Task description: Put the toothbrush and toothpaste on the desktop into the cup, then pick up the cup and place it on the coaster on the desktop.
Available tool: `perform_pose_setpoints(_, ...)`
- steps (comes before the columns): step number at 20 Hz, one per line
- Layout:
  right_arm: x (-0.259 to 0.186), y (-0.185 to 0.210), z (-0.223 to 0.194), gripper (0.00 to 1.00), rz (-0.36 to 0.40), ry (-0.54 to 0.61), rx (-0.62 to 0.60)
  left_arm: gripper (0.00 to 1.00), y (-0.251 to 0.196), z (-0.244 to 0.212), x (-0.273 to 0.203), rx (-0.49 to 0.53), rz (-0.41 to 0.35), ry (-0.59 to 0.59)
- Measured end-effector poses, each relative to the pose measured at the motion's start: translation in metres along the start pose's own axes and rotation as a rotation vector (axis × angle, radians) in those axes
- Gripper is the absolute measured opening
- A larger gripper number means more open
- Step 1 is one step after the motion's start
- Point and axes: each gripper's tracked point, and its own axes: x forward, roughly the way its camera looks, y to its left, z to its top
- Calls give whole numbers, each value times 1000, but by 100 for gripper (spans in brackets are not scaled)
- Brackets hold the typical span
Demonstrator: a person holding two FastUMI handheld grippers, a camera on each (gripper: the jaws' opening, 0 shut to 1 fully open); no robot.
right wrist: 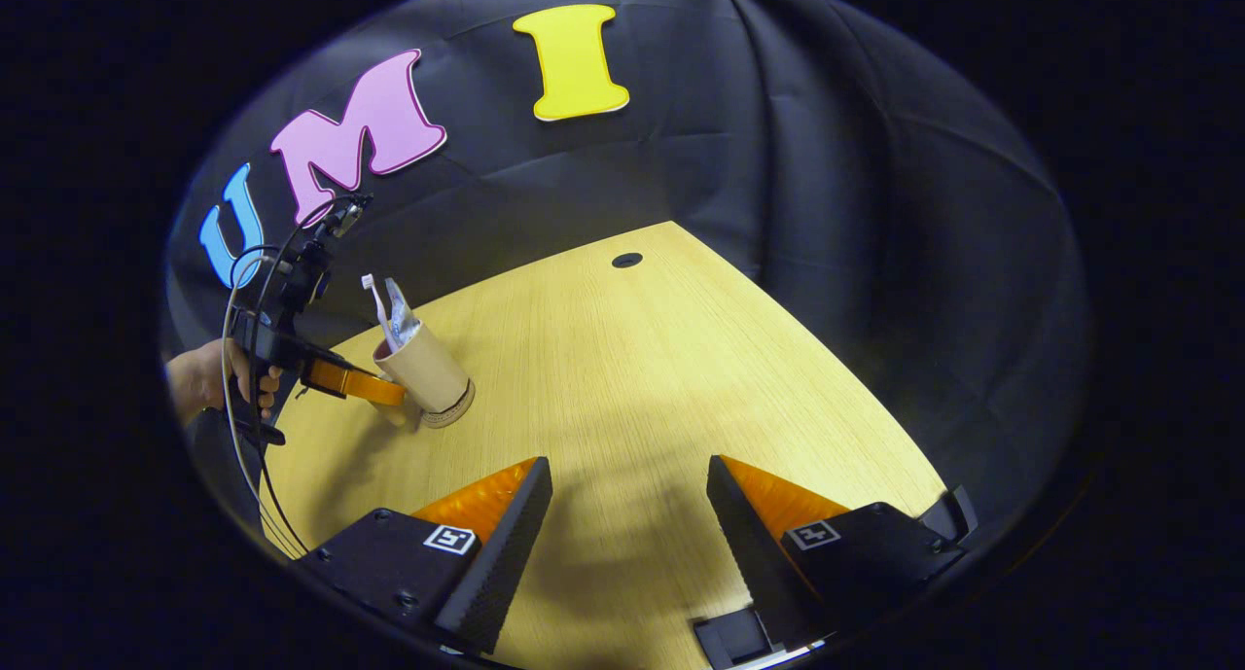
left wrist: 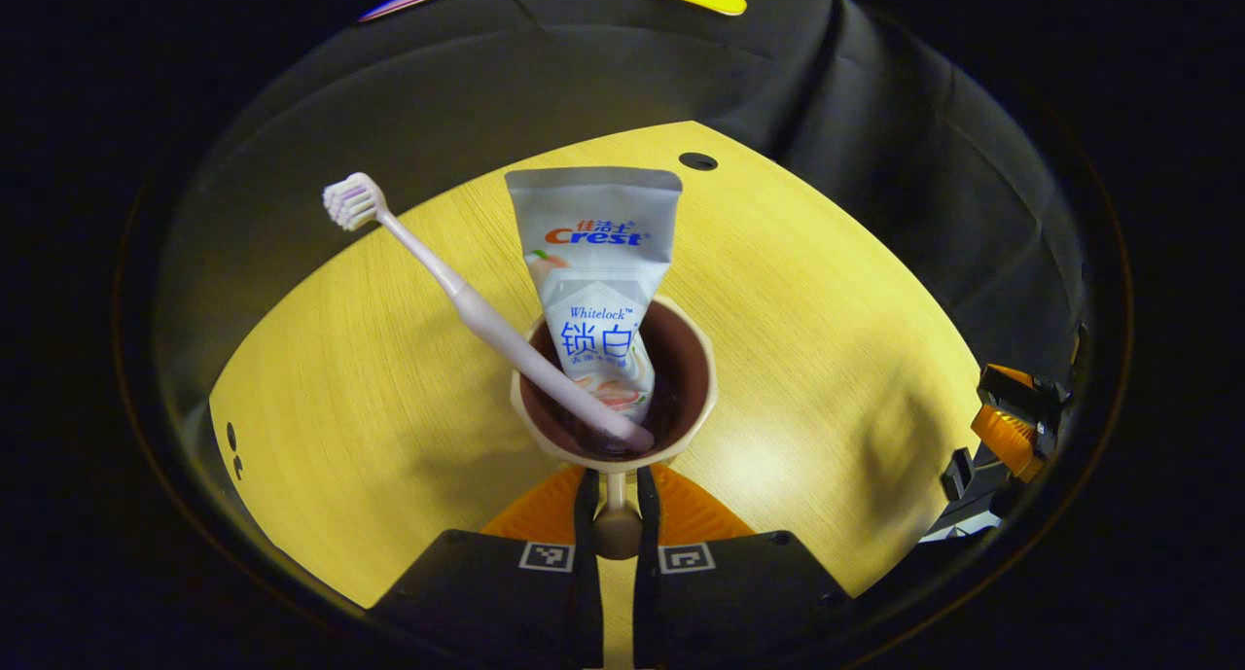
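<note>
Already loaded with the toothbrush [left wrist: 467,300] and toothpaste [left wrist: 595,262], the light, top-heavy cup [left wrist: 615,388] sits on its coaster [right wrist: 449,415], the left gripper [left wrist: 617,514] pinching its handle [left wrist: 617,529], the safest hold, while the right gripper [right wrist: 627,514] hangs open over the desktop [right wrist: 632,378].

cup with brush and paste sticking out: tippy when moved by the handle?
Probably top-heavy: the toothbrush and toothpaste lean well above the cup rim. The left gripper pinches only the thin handle, so the cup may swing. It looks light.
</note>
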Motion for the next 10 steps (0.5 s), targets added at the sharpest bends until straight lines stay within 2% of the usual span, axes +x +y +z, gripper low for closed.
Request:
perform_pose_setpoints(3,-2,-2,-4,99,-8,1,2,21,3,2,2,33,26,-2)
perform_pose_setpoints(7,-8,1,-8,99,-14,-4,-2,28,0,1,-2,-1,30,-40)
perform_pose_setpoints(10,-17,9,-2,99,-8,-25,-31,82,-3,3,-28,-52,25,-115)
